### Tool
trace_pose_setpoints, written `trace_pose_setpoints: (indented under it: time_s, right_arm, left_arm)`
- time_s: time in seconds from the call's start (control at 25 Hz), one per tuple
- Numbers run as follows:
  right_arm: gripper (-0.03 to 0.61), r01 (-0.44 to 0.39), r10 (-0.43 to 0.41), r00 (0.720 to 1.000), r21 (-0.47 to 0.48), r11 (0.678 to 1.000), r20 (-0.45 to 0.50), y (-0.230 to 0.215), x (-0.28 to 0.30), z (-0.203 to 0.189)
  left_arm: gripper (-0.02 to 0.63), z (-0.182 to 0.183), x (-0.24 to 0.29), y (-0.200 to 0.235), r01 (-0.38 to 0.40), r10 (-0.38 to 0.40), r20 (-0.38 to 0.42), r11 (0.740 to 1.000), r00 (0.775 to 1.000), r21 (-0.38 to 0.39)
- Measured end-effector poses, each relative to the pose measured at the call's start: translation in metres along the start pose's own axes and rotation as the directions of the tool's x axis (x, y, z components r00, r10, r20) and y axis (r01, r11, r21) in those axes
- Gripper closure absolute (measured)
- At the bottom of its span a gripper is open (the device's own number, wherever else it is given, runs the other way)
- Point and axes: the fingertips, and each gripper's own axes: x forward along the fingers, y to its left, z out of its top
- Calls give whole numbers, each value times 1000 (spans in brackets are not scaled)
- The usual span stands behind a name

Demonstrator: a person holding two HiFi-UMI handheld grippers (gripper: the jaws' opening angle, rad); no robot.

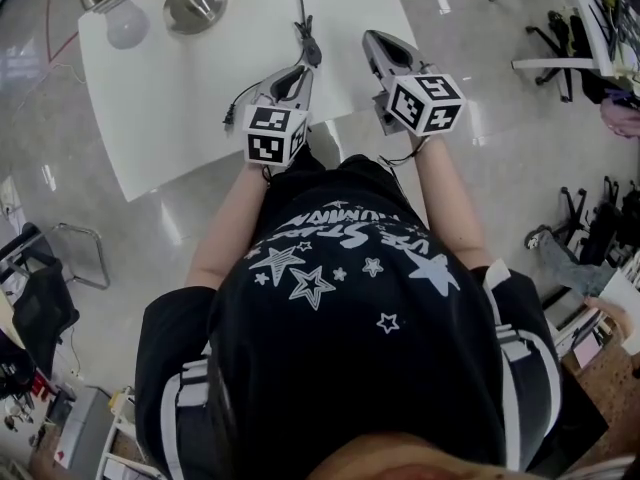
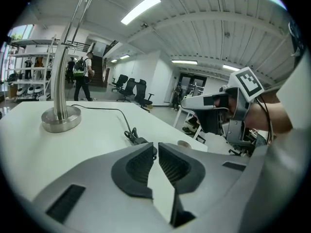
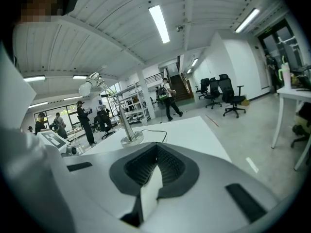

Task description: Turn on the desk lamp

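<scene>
The silver desk lamp stands at the far left of the white table [image 1: 160, 118], with its round base [image 1: 195, 4] and its bulb head [image 1: 112, 8] in the head view. A black cord runs from the base to an inline switch [image 1: 310, 46]. My left gripper [image 1: 300, 70] is shut with nothing in it, its tips just short of that switch [image 2: 138, 141]. The lamp base [image 2: 60, 118] lies beyond, to the left. My right gripper [image 1: 375, 43] hovers over the table to the right, shut and empty. The right gripper view shows the lamp base [image 3: 131, 139] and head [image 3: 87, 87] ahead.
The table's near edge runs just under both grippers. Another white desk [image 1: 575, 8] and black office chairs [image 1: 555, 43] stand at the right. A chair frame [image 1: 80, 253] and clutter sit at the left on the floor. People walk in the background [image 2: 85, 79].
</scene>
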Motion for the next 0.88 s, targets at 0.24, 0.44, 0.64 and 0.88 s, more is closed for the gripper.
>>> trace_pose_setpoints:
  time_s: [0.24,0.44,0.64,0.88]
  right_arm:
    - [574,-29,29,999,-2,1000,-25,-2,8,-3]
    - [574,-83,82,995,-12,996,-51,-8,16,-2]
    - [574,-159,155,983,-38,986,-100,-12,28,-2]
    - [574,-228,218,965,-58,972,-143,-18,32,-4]
  left_arm:
    - [470,-7,13,2,23,-25,-44,999,999,-31]
    - [372,-15,28,-1,-35,30,-69,998,997,-61]
    - [350,-22,44,-1,-111,102,-97,990,990,-88]
    - [351,-21,57,2,-192,183,-105,977,978,-89]
